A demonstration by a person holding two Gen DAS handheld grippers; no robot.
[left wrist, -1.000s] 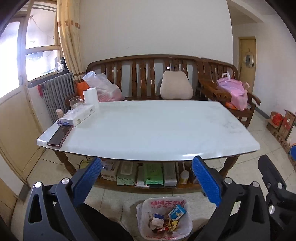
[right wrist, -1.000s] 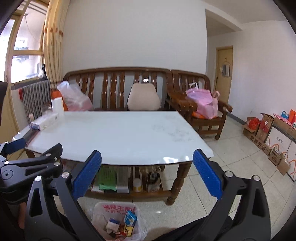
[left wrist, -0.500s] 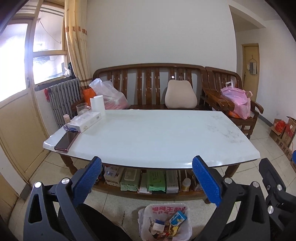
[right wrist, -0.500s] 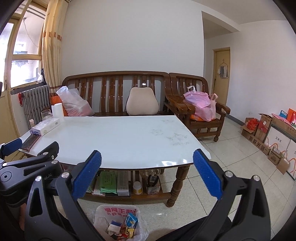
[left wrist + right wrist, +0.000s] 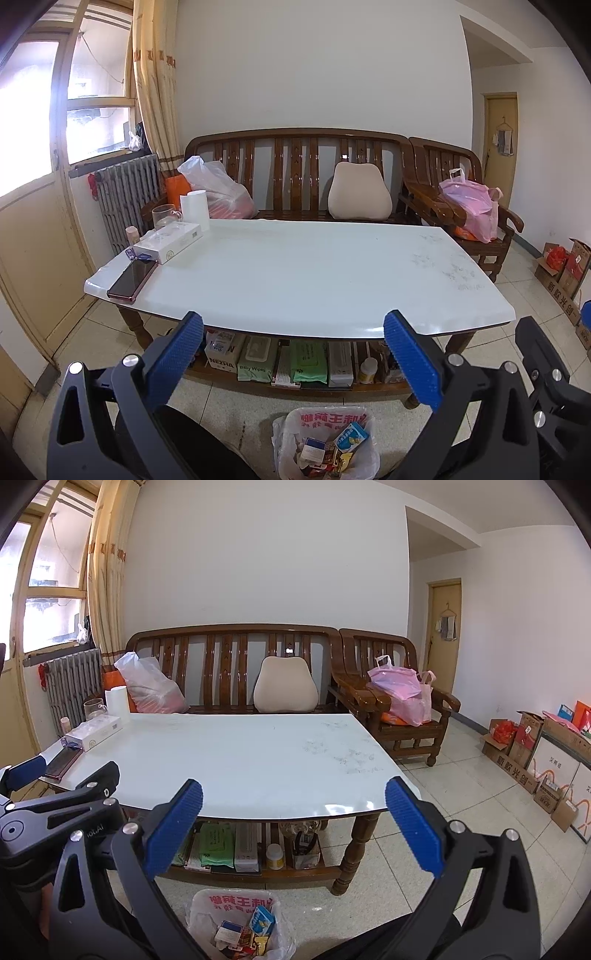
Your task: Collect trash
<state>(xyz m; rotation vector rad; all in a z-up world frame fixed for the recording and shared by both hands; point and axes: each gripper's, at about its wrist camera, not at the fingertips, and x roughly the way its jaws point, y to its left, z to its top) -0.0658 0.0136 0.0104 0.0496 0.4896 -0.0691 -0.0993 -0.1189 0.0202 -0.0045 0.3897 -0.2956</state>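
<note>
A small bin lined with a white plastic bag (image 5: 325, 439) (image 5: 236, 923) stands on the floor in front of the table, holding several wrappers and small boxes. My left gripper (image 5: 293, 325) hangs above and behind it, open, with nothing between its blue pads. My right gripper (image 5: 293, 801) is open and empty too, at the same height to the right. The left gripper's black frame (image 5: 59, 812) shows at the left edge of the right wrist view. The white table top (image 5: 303, 269) carries no loose trash that I can see.
At the table's left end lie a phone (image 5: 133, 277), a white box (image 5: 168, 242), a glass mug (image 5: 164, 216) and a paper roll (image 5: 194, 205). Packets fill the shelf (image 5: 303, 362) below. A wooden bench (image 5: 295, 173) with bags stands behind; cardboard boxes (image 5: 535, 753) line the right wall.
Both grippers have risen and drawn back from the table, so the table and bin sit lower and farther in view. Both jaws stay open and empty.
</note>
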